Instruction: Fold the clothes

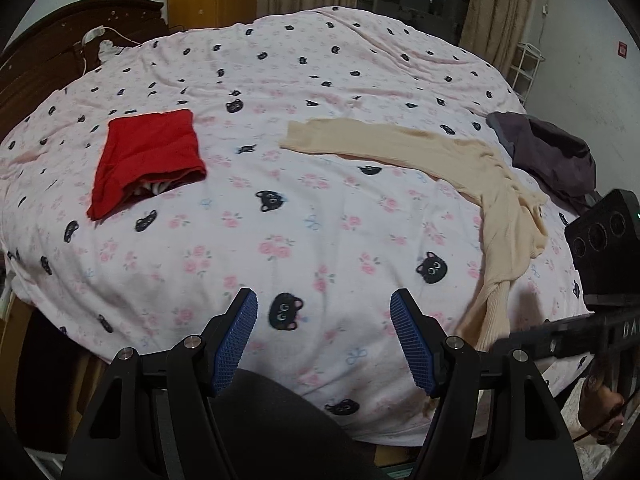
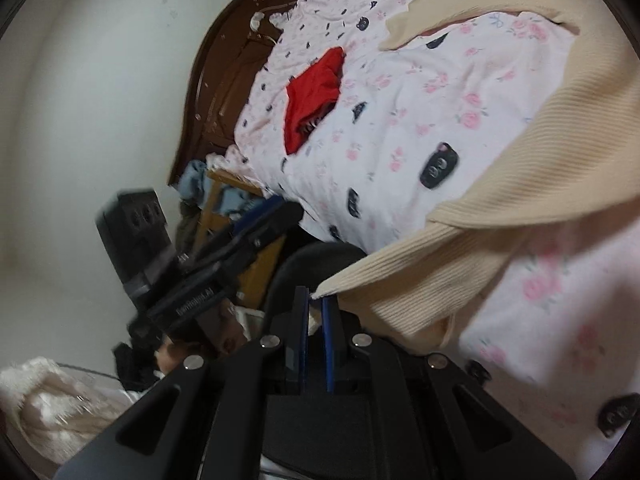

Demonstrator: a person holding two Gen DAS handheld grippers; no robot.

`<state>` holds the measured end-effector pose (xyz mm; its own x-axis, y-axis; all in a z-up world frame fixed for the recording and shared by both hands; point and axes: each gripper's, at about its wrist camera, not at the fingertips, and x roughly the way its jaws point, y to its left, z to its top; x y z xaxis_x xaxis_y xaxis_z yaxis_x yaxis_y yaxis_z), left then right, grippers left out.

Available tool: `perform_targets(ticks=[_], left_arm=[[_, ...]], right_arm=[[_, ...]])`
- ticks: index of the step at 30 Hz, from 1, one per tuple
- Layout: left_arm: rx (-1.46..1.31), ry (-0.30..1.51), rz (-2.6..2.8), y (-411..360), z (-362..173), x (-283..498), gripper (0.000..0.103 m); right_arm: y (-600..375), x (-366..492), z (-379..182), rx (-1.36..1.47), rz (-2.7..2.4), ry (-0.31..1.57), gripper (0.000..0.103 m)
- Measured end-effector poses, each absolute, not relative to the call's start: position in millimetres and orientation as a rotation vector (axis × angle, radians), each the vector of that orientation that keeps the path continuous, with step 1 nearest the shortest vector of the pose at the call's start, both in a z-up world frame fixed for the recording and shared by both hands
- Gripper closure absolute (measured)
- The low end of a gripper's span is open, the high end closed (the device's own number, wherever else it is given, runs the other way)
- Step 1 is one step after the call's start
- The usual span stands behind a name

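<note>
A cream ribbed sweater (image 1: 496, 196) lies stretched across the right half of the bed, one sleeve reaching toward the middle. My right gripper (image 2: 316, 304) is shut on the corner of its hem, and the cream sweater (image 2: 540, 184) drapes away from the pads up to the right. My left gripper (image 1: 324, 316) hangs open above the near edge of the bedsheet (image 1: 280, 208) with nothing between its blue pads. The body of the right gripper (image 1: 600, 256) shows at the right edge of the left wrist view. A folded red garment (image 1: 148, 160) rests on the left of the bed.
A dark purple garment (image 1: 548, 152) is heaped at the bed's far right. A brown headboard (image 1: 48, 52) stands at the left, curtains (image 1: 496, 4) behind. A fluffy white sleeve (image 2: 52, 404) and a wooden bedside frame (image 2: 224, 216) sit beside the bed. The left gripper (image 2: 256, 224) appears there too.
</note>
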<state>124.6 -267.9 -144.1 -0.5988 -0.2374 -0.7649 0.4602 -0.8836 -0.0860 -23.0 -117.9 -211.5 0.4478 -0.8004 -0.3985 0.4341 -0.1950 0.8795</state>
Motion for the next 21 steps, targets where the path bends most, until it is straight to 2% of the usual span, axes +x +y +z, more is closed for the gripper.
perform_targets(ticks=[4,9,15,18,21], left_arm=[[1.122,0.395,-2.460,-271.1,-147.2,130.5,0.039],[1.115,0.423,-2.456,-275.0,-149.1,130.7,0.039],[1.145,0.436,-2.467,-272.0,-154.7,130.9,0.039],[1.173,0.451,-2.471,-270.1,-161.6,130.4,0.039],[1.208,0.487,-2.475,-266.8,-170.6,127.6,0.039]], right_arm=[[-126.7,-36.9,-205.5,1.327,-1.128,-0.509,0.096],[-136.3,-52.1,-187.6,1.260,-1.145,-0.611,0.096],[-150.5,-44.5,-215.9,1.397,-1.287,-0.412,0.091],[-145.6,-32.6,-235.2,1.469,-1.289,-0.323,0.083],[-137.1,-24.7,-237.9,1.489,-1.318,-0.231,0.082]])
